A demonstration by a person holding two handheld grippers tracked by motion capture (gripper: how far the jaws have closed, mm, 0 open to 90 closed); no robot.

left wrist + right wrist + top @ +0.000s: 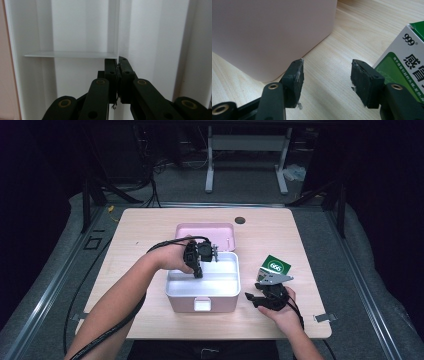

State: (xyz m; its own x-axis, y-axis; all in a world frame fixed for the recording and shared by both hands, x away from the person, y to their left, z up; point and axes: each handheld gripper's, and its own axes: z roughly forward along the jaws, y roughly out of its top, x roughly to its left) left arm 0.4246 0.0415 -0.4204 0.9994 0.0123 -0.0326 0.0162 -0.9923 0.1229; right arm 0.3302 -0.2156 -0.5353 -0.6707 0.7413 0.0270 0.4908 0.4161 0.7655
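**Q:** Status of the left tongs?

**A:** My left gripper [118, 60] is down inside the open pink storage box [200, 306], at the middle of the wooden table [150, 225]. The jaws are pinched almost together on the edge of the thin white divider [113, 25], where it meets the cross piece. The box's pink lid [205, 231] lies just beyond its far side.

**Q:** And the right?

**A:** My right gripper [327, 72] rests on the table near the box's right wall. Its jaws are half spread with nothing between them. The green-and-white 999 medicine carton [404, 67] stands just to their right.

**Q:** Step in hand?

**A:** My reading is that I'm seating or shifting the divider, with the carton waiting to be packed.

**Q:** Next move?

**A:** Keep the pinch square and move the divider straight along the wall so it doesn't bind. The right tongs must widen to take the carton.
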